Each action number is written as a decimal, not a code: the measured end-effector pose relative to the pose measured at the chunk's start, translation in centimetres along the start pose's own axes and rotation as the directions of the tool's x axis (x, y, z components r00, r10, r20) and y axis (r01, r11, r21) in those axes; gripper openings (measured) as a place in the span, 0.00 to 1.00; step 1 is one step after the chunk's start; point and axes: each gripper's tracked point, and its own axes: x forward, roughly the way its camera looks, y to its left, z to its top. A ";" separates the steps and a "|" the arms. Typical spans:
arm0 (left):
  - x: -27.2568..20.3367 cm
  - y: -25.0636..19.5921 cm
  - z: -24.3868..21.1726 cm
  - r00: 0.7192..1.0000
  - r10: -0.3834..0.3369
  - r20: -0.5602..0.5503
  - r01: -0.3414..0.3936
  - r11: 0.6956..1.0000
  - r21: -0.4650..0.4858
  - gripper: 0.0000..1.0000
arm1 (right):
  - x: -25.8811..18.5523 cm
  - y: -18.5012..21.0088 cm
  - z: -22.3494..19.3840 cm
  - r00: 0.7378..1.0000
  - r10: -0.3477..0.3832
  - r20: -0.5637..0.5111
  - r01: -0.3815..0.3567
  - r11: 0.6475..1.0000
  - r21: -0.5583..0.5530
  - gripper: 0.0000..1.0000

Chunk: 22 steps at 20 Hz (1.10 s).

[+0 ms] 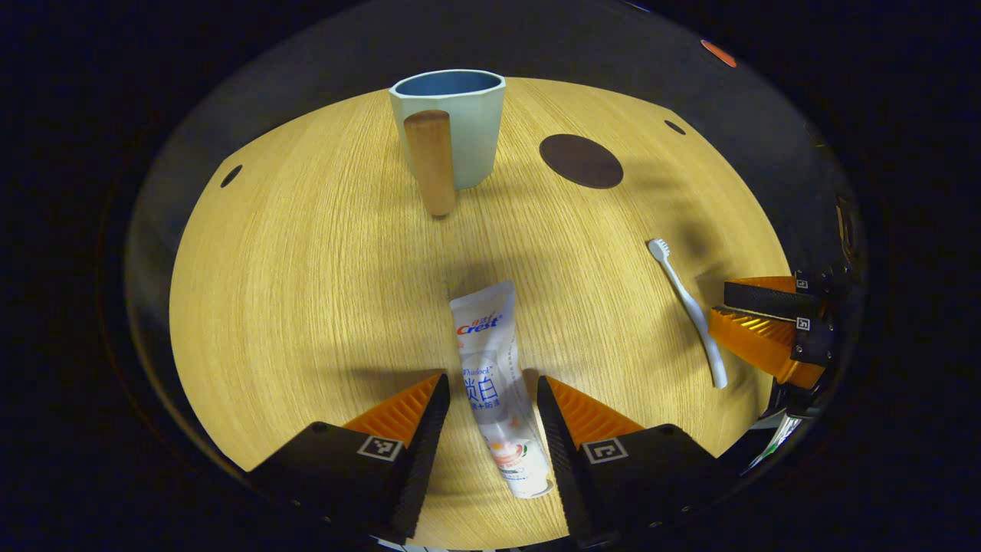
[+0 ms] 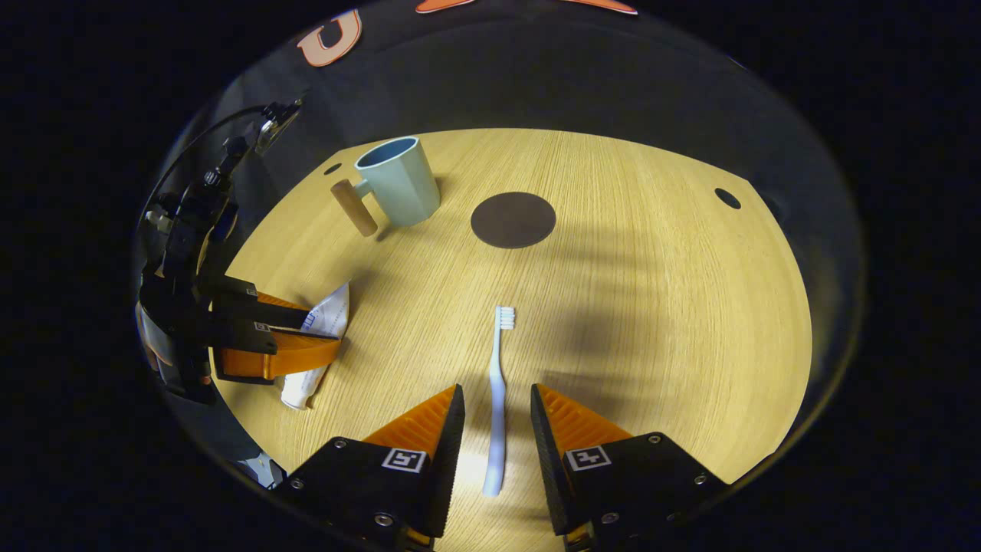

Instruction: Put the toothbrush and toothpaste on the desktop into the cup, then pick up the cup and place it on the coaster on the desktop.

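Toothpaste (image 1: 497, 383) lies flat between the left gripper (image 1: 490, 402) fingers, spread and seemingly not yet touching. Over on the right gripper (image 2: 494, 418), jaws apart, straddling the toothbrush (image 2: 497, 399). Cup (image 1: 452, 126) sits empty, well off the coaster (image 1: 581, 161). Nothing done yet — both pickups and the cup move remain.

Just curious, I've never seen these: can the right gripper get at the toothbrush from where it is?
Probably yes: the toothbrush lies flat between the open fingers of the right gripper, nothing lying between them.
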 end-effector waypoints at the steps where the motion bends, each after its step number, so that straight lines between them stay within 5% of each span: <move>1: 0.4 -0.1 0.0 1.000 0.015 -0.009 -0.015 1.000 0.000 0.63 | 0.5 0.0 -0.2 1.000 0.004 -0.018 -0.003 1.000 0.004 0.52; 5: 1.4 -0.7 -1.0 0.998 0.066 -0.023 -0.065 0.998 0.017 0.52 | 2.1 -0.7 -0.2 0.998 -0.043 -0.040 0.042 0.999 -0.010 0.51; 7: 1.6 -1.5 -0.7 0.998 0.058 -0.006 -0.058 0.996 0.062 0.59 | 1.9 -0.8 -0.1 0.998 -0.052 -0.045 0.052 0.999 -0.012 0.31; 9: 1.5 -1.9 -0.2 0.998 0.052 0.033 -0.054 0.996 0.070 0.34 | 2.3 -1.0 0.0 0.997 -0.056 -0.054 0.056 0.998 -0.004 0.16; 11: 1.3 -0.8 -0.3 0.998 0.053 0.045 -0.055 0.997 0.052 0.18 | 2.2 -0.9 0.0 0.998 -0.031 -0.055 0.033 0.999 0.029 0.09; 17: 1.1 0.3 3.1 0.989 0.049 0.136 -0.054 0.998 0.033 0.10 | 0.9 -2.2 2.4 0.996 -0.029 0.079 0.020 0.994 0.110 0.04; 22: 0.4 1.1 7.0 0.958 0.058 0.280 -0.067 0.997 0.024 0.08 | -1.9 -1.9 4.6 0.982 0.047 0.185 -0.076 0.985 0.153 0.04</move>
